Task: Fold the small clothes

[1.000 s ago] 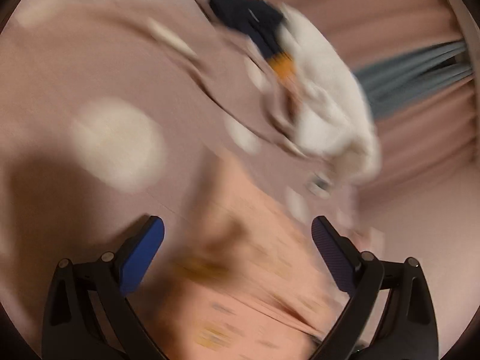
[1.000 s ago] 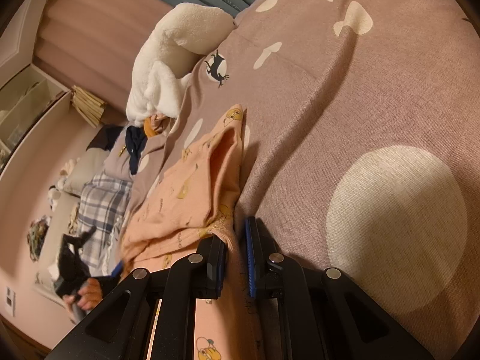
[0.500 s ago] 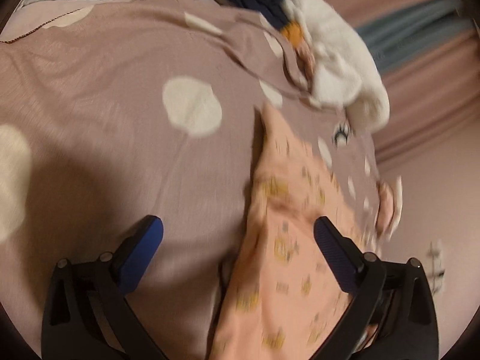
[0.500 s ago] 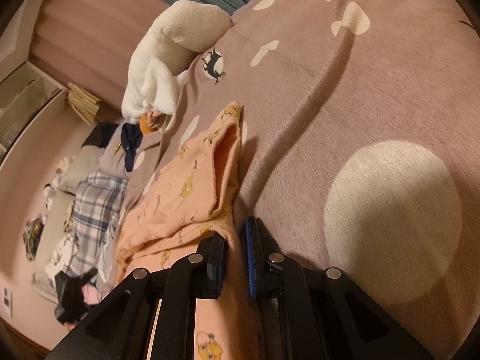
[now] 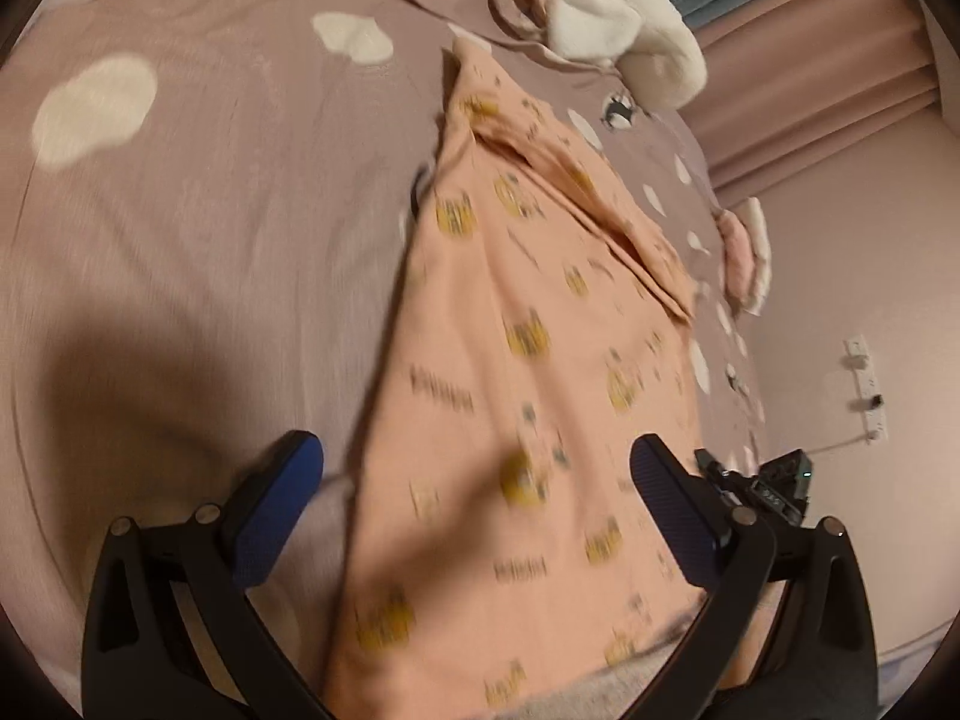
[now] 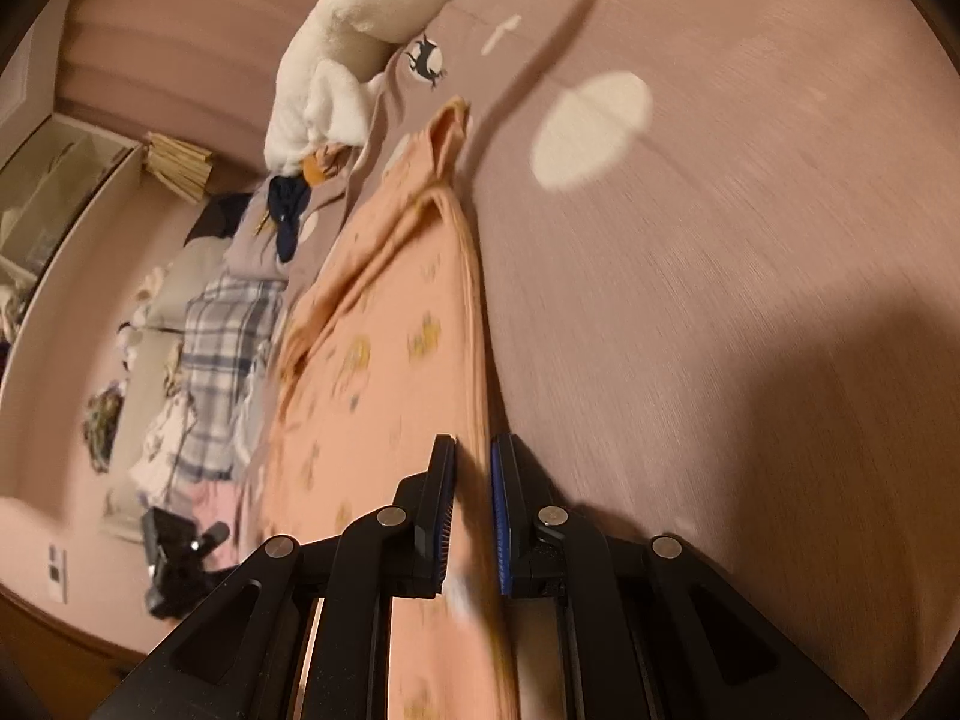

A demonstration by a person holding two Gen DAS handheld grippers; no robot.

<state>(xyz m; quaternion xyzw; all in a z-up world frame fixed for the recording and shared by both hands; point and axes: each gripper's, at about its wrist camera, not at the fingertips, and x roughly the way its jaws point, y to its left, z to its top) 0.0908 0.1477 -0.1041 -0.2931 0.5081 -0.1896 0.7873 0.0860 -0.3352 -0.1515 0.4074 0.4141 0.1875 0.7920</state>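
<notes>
— What have you got on the right side?

— My right gripper (image 6: 474,516) is pinched down on the edge of the peach garment (image 6: 384,372); the cloth runs up between the two blue pads, which stand nearly together with only the fabric's thickness between them.

— And the left?

— My left gripper (image 5: 474,516) is spread wide, one finger on each side of the garment (image 5: 528,360), neither pad touching it as far as I can see. It has nothing in its hold.

— Where does the garment lie?

— Stretched out on the mauve bedspread (image 5: 198,228) with pale spots, running from the near edge away towards the far end. It carries small yellow prints, blurred in the left wrist view. At its far end a fold or sleeve is turned back on itself.

— Anything else around it?

— Just beyond the far end lies a white plush toy (image 6: 342,60), and near that a dark blue bundle (image 6: 288,210). In the right wrist view a checked cloth (image 6: 222,354) lies to the left of the garment, beyond the edge of the bed.

— Can you see the other gripper from either camera?

— A black device shows at the lower left of the right wrist view, but I cannot tell what it is.
</notes>
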